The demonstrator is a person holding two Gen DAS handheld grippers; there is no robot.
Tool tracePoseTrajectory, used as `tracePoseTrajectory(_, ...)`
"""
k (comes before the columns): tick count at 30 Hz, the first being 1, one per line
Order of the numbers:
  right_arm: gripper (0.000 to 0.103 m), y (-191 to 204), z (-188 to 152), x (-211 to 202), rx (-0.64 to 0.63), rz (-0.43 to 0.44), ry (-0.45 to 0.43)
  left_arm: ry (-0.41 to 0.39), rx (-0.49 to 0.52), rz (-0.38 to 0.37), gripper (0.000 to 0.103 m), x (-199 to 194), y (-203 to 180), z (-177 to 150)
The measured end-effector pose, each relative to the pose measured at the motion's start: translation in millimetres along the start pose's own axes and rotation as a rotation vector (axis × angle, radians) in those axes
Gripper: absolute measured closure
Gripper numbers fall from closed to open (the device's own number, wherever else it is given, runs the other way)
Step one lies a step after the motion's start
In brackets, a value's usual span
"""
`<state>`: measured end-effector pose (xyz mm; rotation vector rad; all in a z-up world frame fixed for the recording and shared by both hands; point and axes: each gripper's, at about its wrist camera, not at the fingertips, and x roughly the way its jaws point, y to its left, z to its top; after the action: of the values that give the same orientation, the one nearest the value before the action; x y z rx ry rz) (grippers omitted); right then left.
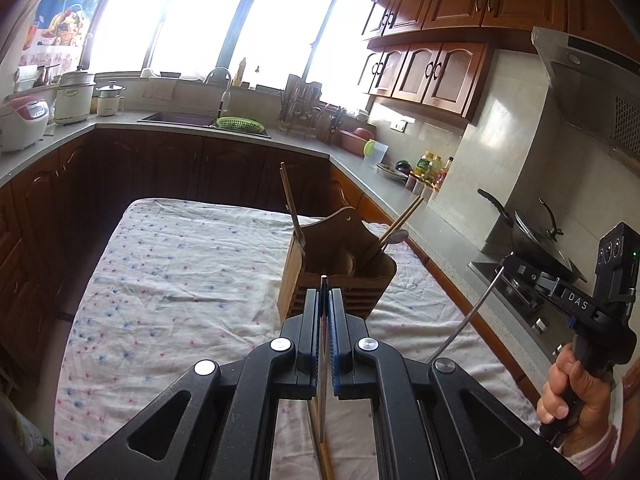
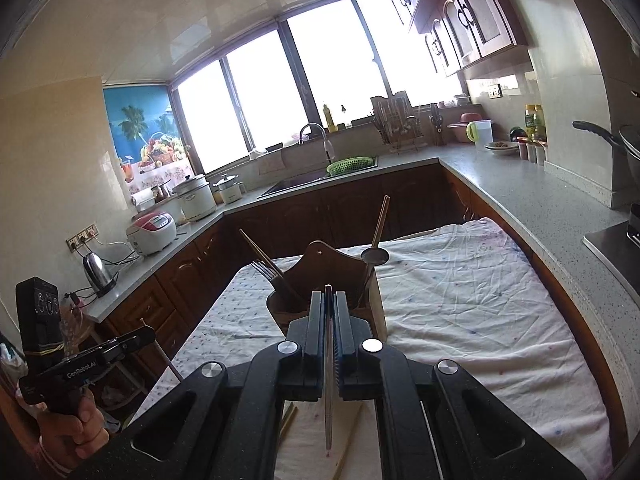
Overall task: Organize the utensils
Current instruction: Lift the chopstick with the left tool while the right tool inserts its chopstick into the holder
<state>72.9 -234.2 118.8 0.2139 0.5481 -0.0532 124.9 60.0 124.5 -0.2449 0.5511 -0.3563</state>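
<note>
A wooden utensil holder (image 1: 340,276) (image 2: 320,268) stands on the cloth-covered table (image 1: 180,280) (image 2: 460,300). It holds chopsticks (image 1: 289,196), a metal spoon (image 2: 375,257) and a fork (image 2: 262,270). My left gripper (image 1: 324,292) (image 2: 150,334) is shut on a thin chopstick (image 2: 170,360), held above the table short of the holder. My right gripper (image 2: 329,296) (image 1: 506,264) is shut on a slim metal utensil handle (image 2: 328,420) (image 1: 468,312) that hangs down behind the jaws; its head is hidden. Both grippers point toward the holder.
Loose chopsticks (image 2: 289,420) lie on the cloth below the grippers. A grey counter (image 1: 440,224) runs close along the table's right side, with a wok on the stove (image 1: 536,240). A sink (image 1: 180,118), cookers (image 1: 74,98) and a kettle (image 2: 96,270) line the far counters.
</note>
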Motion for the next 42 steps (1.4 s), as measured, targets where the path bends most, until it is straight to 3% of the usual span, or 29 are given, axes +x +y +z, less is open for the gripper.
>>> tracePoseTrajectory(15,0.099,-2,52,14,0.001,-0.012,-0.118,-0.138,0.019,-0.015,0.101,15,-5,58)
tracePoseTrajectory(24,0.099,-12,95,47,0.03,-0.034,-0.196,-0.241,0.055,0.014,0.101,58,-12,100)
tracePoseTrajectory(31,0.099,-21,100,81,0.028,-0.064,-0.195,-0.223,0.035,0.048,0.101,118,-5,94)
tracePoseTrajectory(42,0.099,-40,56,122,0.057,-0.083,-0.102,-0.134,-0.007,0.071,0.101,185,14,62)
